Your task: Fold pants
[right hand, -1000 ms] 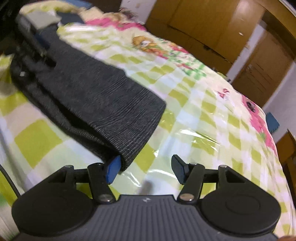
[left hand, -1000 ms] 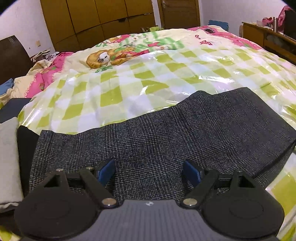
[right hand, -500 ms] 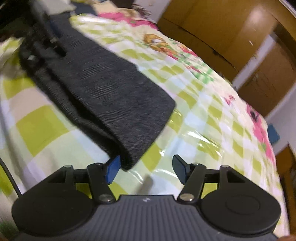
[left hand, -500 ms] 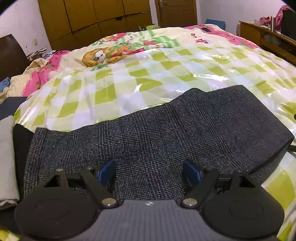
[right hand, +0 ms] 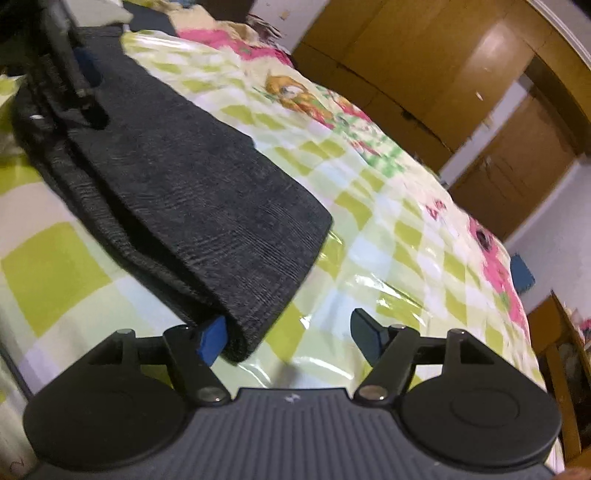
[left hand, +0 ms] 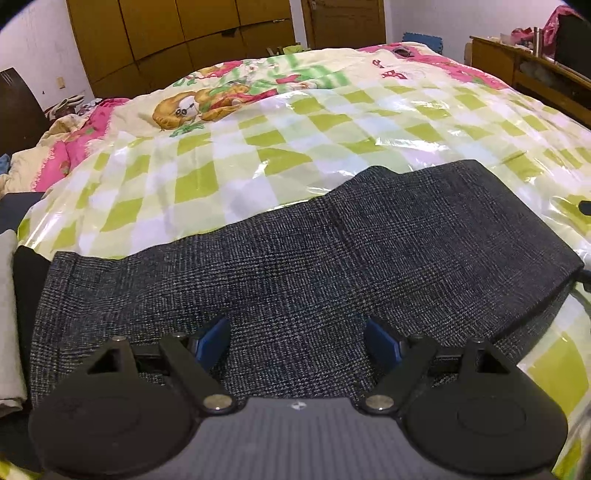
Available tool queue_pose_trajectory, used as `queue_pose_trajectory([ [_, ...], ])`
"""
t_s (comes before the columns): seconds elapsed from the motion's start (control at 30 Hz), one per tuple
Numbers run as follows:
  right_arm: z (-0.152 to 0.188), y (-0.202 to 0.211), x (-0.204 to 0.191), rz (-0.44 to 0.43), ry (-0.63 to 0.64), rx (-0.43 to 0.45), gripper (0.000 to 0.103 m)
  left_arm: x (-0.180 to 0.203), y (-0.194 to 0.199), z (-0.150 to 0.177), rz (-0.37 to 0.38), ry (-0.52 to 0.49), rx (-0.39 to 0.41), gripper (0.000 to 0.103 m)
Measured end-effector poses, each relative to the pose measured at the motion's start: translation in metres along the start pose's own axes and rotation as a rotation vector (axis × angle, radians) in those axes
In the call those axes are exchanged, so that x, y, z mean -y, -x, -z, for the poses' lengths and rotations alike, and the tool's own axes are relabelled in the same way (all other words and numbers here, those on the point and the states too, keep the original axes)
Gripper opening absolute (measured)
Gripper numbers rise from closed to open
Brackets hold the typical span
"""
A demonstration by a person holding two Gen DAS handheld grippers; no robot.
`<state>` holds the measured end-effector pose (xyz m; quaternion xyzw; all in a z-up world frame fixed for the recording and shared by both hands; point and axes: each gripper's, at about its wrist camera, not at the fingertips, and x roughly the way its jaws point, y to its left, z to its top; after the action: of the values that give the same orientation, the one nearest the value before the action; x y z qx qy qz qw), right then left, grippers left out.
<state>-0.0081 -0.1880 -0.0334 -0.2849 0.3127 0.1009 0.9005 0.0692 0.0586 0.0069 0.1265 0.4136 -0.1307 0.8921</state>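
Two grippers are working over one pair of dark checked pants (left hand: 295, 266), which is lying folded lengthwise on a bed covered by a glossy green-and-white checked sheet (left hand: 229, 177).

Left wrist view, left to right: a pale grey folded cloth (left hand: 7, 314) is sitting at the left edge, with a black garment (left hand: 27, 280) just beside it and touching the end of the pants. The pants are stretching across the middle of the frame from lower left to the right edge, the upper layer ending in a straight edge at the right. The left gripper (left hand: 297, 341) is hovering at lower centre, its jaws standing spread wide over the fabric with nothing pinched between them. A cartoon-printed quilt (left hand: 207, 103) is lying at upper centre, brown wardrobes (left hand: 177, 33) are standing behind it, and a wooden cabinet (left hand: 524, 70) is occupying the upper right.

Right wrist view, left to right: the pants (right hand: 192, 184) are running from upper left to lower centre. The right gripper (right hand: 290, 338) is sitting at lower centre with its jaws opening; its left fingertip (right hand: 212, 339) is lying against the folded corner of the pants, while the right one is standing clear over the sheet, so nothing is gripped. The other gripper appears blurred at upper left.
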Motion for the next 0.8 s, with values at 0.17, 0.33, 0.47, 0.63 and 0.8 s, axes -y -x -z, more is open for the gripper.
queue_pose_trajectory([
  [0.17, 0.001, -0.003, 0.019, -0.017, -0.124, -0.013, 0.071, 0.003, 0.002, -0.002, 0.008, 0.003, 0.001, 0.093],
  [0.33, 0.020, -0.018, 0.072, -0.067, -0.486, -0.142, 0.070, 0.011, 0.001, -0.002, 0.037, -0.014, -0.004, 0.093],
  [0.47, 0.025, -0.005, 0.071, -0.079, -0.454, -0.168, 0.069, 0.019, 0.001, -0.006, 0.073, -0.014, 0.009, 0.093],
  [0.63, 0.025, 0.036, 0.087, -0.040, -0.413, -0.133, 0.069, 0.016, 0.006, -0.014, 0.105, 0.042, 0.070, 0.093],
  [0.8, -0.034, 0.021, 0.080, -0.163, -0.348, 0.075, 0.070, 0.004, 0.004, -0.016, -0.048, 0.096, 0.135, 0.093],
])
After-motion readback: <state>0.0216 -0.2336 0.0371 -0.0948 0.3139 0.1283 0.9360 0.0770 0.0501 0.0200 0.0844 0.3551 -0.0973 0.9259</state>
